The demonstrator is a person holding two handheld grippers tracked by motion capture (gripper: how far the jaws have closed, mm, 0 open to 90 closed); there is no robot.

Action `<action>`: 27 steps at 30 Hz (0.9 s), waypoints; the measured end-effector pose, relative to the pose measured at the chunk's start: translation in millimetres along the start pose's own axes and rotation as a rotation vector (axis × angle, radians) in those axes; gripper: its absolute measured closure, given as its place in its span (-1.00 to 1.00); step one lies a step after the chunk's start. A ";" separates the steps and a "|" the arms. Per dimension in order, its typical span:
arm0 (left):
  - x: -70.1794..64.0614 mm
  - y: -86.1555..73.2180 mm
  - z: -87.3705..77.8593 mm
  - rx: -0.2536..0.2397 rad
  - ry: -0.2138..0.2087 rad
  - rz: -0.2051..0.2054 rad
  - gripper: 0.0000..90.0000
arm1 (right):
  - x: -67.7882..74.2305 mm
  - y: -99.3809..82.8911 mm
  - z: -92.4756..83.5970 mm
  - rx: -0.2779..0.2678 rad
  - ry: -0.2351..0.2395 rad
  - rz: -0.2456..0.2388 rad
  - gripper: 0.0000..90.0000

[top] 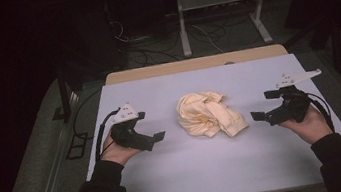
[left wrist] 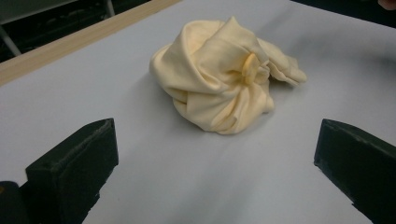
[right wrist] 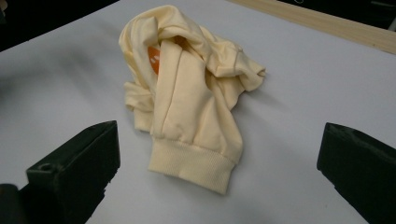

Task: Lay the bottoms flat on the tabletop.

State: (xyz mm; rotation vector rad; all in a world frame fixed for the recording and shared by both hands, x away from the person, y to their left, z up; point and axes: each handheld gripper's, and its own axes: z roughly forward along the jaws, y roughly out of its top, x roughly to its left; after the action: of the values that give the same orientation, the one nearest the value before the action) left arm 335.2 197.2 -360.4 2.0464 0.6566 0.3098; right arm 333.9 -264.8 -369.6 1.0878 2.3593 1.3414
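Observation:
A crumpled pale yellow garment (top: 209,114) lies in a heap at the middle of the white table (top: 219,170). In the right gripper view the garment (right wrist: 187,100) shows a ribbed cuff toward me and an orange patch inside a fold. The left gripper view shows the garment (left wrist: 222,74) bunched up with a twisted knot. My left gripper (top: 157,138) rests on the table left of the heap, open, jaws wide with nothing between them. My right gripper (top: 263,104) sits to the right of the heap, also open and holding nothing. Neither gripper touches the cloth.
The table's far edge is a bare wooden strip (top: 194,64). Beyond it are a white metal frame (top: 219,8) and cables on a dark floor. Bare white tabletop surrounds the garment on all sides.

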 end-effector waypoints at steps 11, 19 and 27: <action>7.6 3.9 12.5 -0.016 -0.005 -0.017 -1.00 | -1.9 10.2 14.7 -0.003 0.010 -0.004 -1.00; 10.4 3.8 24.1 -0.022 -0.011 -0.026 -1.00 | -4.1 9.3 31.7 0.006 0.020 0.016 -1.00; 11.5 2.0 34.6 -0.031 -0.007 -0.031 -1.00 | -5.5 6.8 46.7 0.039 0.004 0.010 -1.00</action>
State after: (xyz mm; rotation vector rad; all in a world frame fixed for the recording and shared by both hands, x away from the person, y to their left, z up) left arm 361.3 178.2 -377.7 2.0055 0.6744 0.2932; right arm 364.9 -236.1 -391.2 1.1104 2.3956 1.3071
